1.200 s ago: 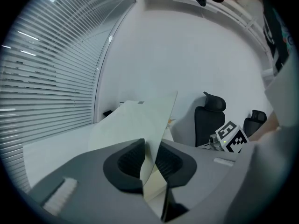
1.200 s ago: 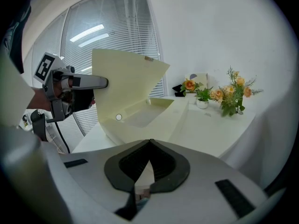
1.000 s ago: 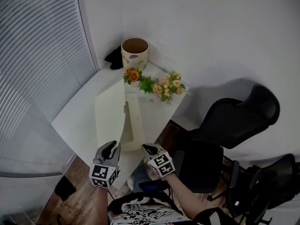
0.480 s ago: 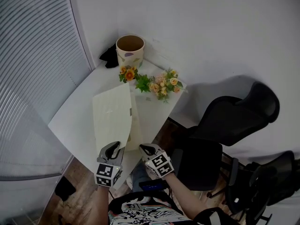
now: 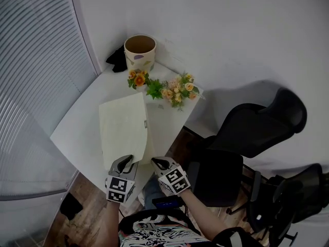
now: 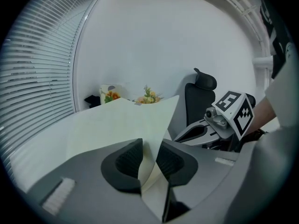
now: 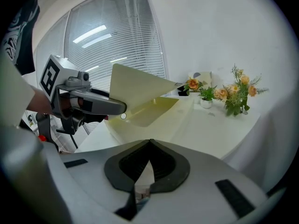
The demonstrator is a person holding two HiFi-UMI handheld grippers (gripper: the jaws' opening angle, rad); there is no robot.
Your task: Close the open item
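A cream box (image 5: 124, 126) lies on the white table (image 5: 77, 125). Its lid (image 7: 135, 85) is tilted low over the tray (image 7: 156, 107). My left gripper (image 5: 126, 161) is at the lid's near corner. The thin lid edge (image 6: 152, 139) sits between the jaws, which are opening, and the pads stand wider apart than the sheet. My right gripper (image 5: 157, 163) hovers just right of the box's near end, shut and empty. From the left gripper view I see the right gripper (image 6: 189, 134) close beside the lid.
A beige pot (image 5: 140, 50), a black object (image 5: 115, 59) and flower bunches (image 5: 165, 89) stand at the table's far end. Window blinds (image 5: 36, 60) run along the left. Black office chairs (image 5: 257, 130) stand to the right of the table.
The lid has swung down from standing upright to lying low over the box. Both grippers stayed at the near end, the left one shifting a little right.
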